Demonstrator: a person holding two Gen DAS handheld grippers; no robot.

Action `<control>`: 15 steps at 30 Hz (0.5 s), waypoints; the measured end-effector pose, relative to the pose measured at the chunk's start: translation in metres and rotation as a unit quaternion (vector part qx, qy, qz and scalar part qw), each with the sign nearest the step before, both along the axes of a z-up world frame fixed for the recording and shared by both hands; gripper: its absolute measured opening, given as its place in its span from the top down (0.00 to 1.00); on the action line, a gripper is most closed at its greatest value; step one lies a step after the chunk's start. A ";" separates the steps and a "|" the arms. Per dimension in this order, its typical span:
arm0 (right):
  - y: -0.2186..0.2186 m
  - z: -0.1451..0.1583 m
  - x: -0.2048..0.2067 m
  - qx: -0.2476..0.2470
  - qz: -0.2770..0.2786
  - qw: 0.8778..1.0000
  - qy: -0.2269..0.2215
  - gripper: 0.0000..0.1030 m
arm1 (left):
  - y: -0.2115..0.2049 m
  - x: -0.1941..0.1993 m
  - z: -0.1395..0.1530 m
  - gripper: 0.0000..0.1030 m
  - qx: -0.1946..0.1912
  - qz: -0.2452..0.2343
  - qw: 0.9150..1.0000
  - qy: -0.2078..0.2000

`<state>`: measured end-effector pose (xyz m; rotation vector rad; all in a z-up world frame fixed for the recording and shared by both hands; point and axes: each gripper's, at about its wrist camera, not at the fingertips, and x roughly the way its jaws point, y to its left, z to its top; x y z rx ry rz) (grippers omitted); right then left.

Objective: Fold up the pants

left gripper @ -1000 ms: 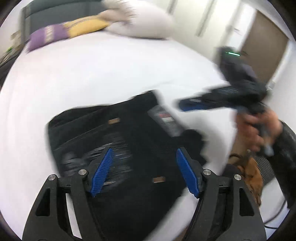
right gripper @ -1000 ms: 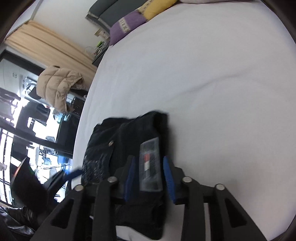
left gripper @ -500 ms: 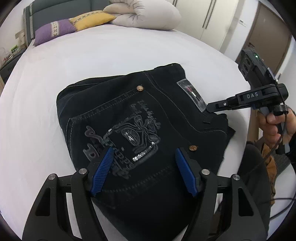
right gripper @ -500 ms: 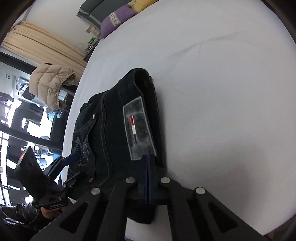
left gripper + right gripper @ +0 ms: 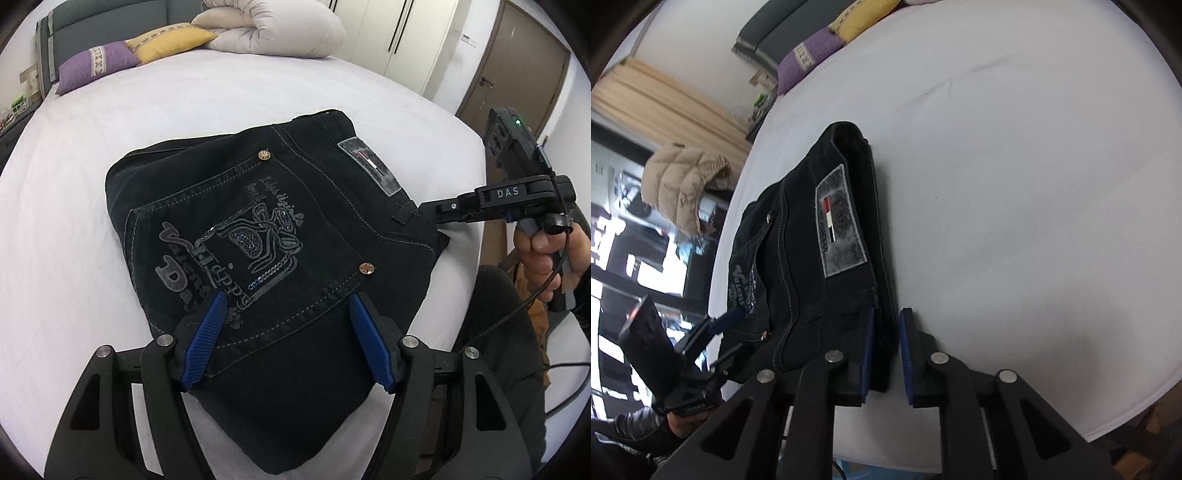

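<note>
Both wrist views are evenly and brightly lit with soft diffuse light; the white bed sheet (image 5: 258, 92) reads near-white without hard glare, and shadows under the black jeans (image 5: 258, 229) are faint and narrow. Right wrist view: windows (image 5: 613, 280) at left frame edge are blown out, so daylight enters there, and a soft grey shadow lies on the sheet at lower right. Strong fisheye bending with dark vignette at all corners; centre detail is sharp, no motion blur, slight softening near the rims.

Left claw (image 5: 288, 339) gapes wide — right claw (image 5: 886, 350) slightly parted.
</note>
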<state>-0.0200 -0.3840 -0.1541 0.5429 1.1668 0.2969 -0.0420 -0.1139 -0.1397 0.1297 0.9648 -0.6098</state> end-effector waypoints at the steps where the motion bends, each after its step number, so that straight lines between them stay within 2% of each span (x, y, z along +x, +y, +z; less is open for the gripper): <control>1: 0.001 0.000 0.000 -0.001 -0.001 1.000 -0.002 0.86 | 0.000 0.000 -0.001 0.35 0.001 -0.001 1.000 -0.002; 6: 0.005 0.018 0.000 -0.034 0.004 0.999 -0.014 0.80 | 0.009 0.003 0.011 0.35 -0.023 0.007 1.000 -0.001; 10: 0.001 0.040 -0.001 -0.032 0.008 0.999 -0.040 0.80 | 0.033 0.011 0.045 0.35 -0.075 0.039 0.996 -0.023; 12: -0.003 0.044 0.006 -0.027 0.005 0.999 -0.040 0.75 | 0.045 0.029 0.048 0.35 -0.097 0.057 0.994 -0.006; 14: -0.007 0.043 0.017 -0.023 0.000 0.999 -0.031 0.54 | 0.061 0.050 0.041 0.35 -0.117 0.088 0.989 0.023; 15: -0.009 0.043 0.024 -0.015 0.001 0.999 -0.032 0.48 | 0.071 0.057 0.036 0.35 -0.127 0.106 0.986 0.038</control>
